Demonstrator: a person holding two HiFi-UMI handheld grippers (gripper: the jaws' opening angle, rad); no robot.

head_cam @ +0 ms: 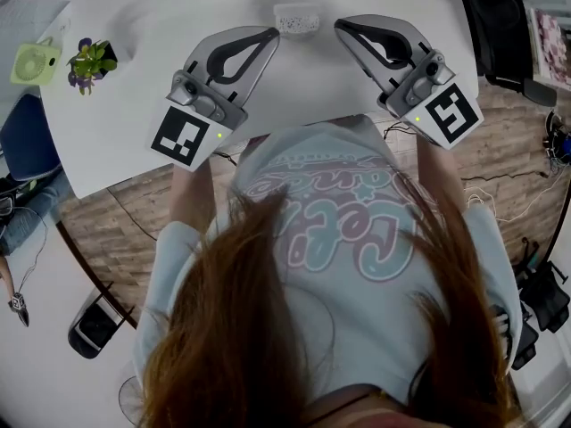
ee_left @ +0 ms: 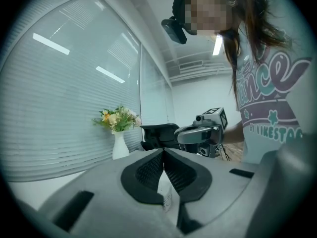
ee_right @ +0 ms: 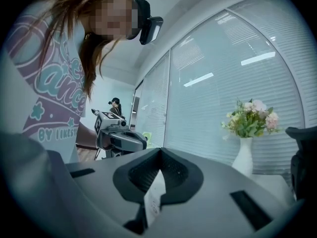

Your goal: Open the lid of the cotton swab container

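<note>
The cotton swab container [head_cam: 297, 18], a small white tub with its lid on, stands on the white table [head_cam: 134, 123] at the far middle. My left gripper [head_cam: 272, 35] lies just left of it and my right gripper [head_cam: 342, 26] just right of it, tips pointing toward each other with the tub a little beyond them. Both are shut with nothing held. In the left gripper view the pads [ee_left: 151, 170] meet at the tip, and a white labelled surface [ee_left: 166, 195] shows through the gap below. The right gripper view shows the same: meeting pads [ee_right: 173, 175] and a white strip [ee_right: 154, 197].
A green fan [head_cam: 36, 61] and a small potted plant [head_cam: 91, 61] sit at the table's left end. A white vase of flowers [ee_left: 119, 133] [ee_right: 249, 133] and a black chair [ee_left: 157, 135] stand to the side. The table's near edge [head_cam: 116, 185] runs before the person's torso.
</note>
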